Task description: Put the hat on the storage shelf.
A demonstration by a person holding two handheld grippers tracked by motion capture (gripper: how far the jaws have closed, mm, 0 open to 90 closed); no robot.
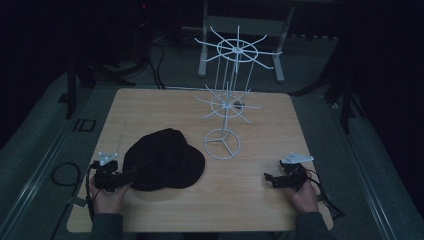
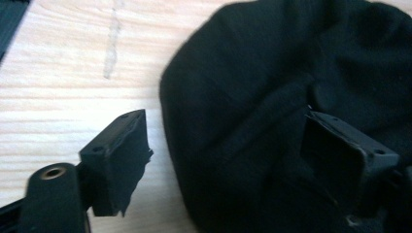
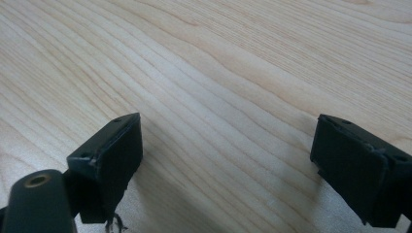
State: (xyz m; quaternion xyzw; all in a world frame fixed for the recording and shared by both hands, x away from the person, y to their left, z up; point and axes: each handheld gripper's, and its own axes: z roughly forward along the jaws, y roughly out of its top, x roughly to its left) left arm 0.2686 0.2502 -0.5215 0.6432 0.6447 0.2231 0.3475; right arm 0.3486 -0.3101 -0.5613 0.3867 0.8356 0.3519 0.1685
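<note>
Black cap (image 1: 163, 159) lies flat, long axis across table (image 1: 250, 200), brim unclear.

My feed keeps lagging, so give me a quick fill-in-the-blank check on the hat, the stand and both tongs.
1. The black hat lies on the wooden ____.
2. The white wire stand holds ____ hats.
3. The left tongs are ____, with the hat's edge between the jaws.
4. The right tongs are open over bare ____.

Missing words: table; no; open; wood
</note>
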